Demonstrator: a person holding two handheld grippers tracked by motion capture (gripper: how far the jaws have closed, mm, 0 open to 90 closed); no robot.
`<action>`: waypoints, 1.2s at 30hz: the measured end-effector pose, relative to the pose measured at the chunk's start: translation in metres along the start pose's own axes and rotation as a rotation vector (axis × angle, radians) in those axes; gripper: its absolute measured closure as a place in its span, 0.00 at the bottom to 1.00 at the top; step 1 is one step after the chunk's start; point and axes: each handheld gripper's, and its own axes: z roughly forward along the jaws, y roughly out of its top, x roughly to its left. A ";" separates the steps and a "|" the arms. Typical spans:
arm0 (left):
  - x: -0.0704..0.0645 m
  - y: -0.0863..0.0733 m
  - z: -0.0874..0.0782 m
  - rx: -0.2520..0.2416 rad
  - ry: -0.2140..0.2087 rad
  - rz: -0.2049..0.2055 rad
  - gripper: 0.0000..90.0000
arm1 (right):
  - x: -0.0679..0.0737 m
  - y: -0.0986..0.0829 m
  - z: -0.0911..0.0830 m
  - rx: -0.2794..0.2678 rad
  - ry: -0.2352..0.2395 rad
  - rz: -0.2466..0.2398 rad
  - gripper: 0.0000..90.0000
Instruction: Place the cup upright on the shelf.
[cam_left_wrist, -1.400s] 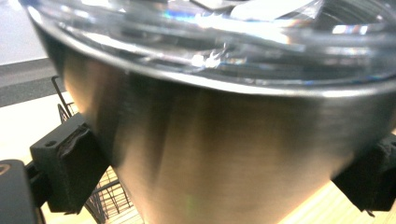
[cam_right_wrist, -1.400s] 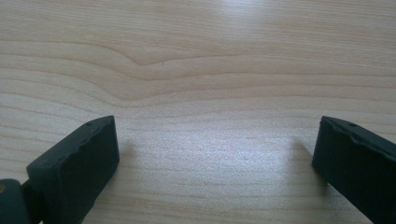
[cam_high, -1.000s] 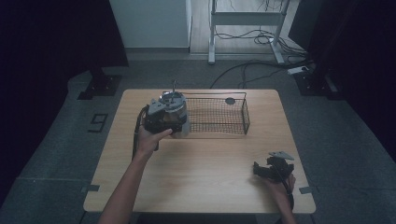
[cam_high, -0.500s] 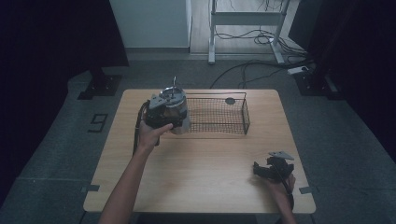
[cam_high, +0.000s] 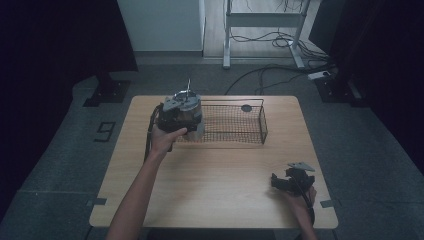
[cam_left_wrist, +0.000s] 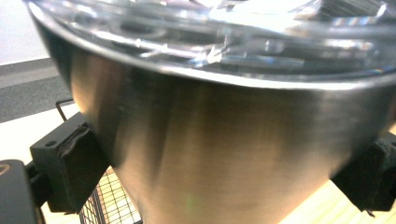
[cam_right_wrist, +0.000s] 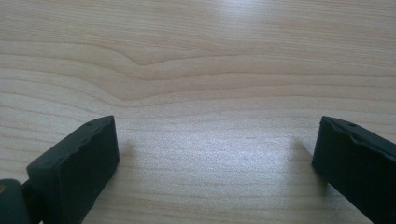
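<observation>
Upper left of centre in the high view, the left gripper (cam_high: 192, 122), fingers clamped on the steel bowl (cam_left_wrist: 224, 154), holds it over the wire basket (cam_high: 235, 122)'s left end; lowering inside seems next, while the right gripper (cam_high: 285, 181) rests spread on the tabletop (cam_high: 215, 180).

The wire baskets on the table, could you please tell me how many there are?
1. The wire basket sits at the table's far side, right beside the metal bowl clamped in the left gripper.

Left gripper (cam_high: 192, 125) clamped, right gripper (cam_right_wrist: 215, 154) (apparently resting) agape.
</observation>
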 end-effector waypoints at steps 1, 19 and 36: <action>0.000 0.000 0.001 0.000 -0.001 0.000 0.05 | 0.000 0.000 0.000 0.001 0.000 0.001 0.00; 0.008 0.019 0.026 0.018 0.001 -0.002 0.05 | 0.000 0.000 0.000 0.001 0.000 0.000 0.00; 0.020 0.032 0.051 0.032 0.035 0.001 0.05 | 0.000 0.000 0.000 0.000 -0.004 0.004 0.00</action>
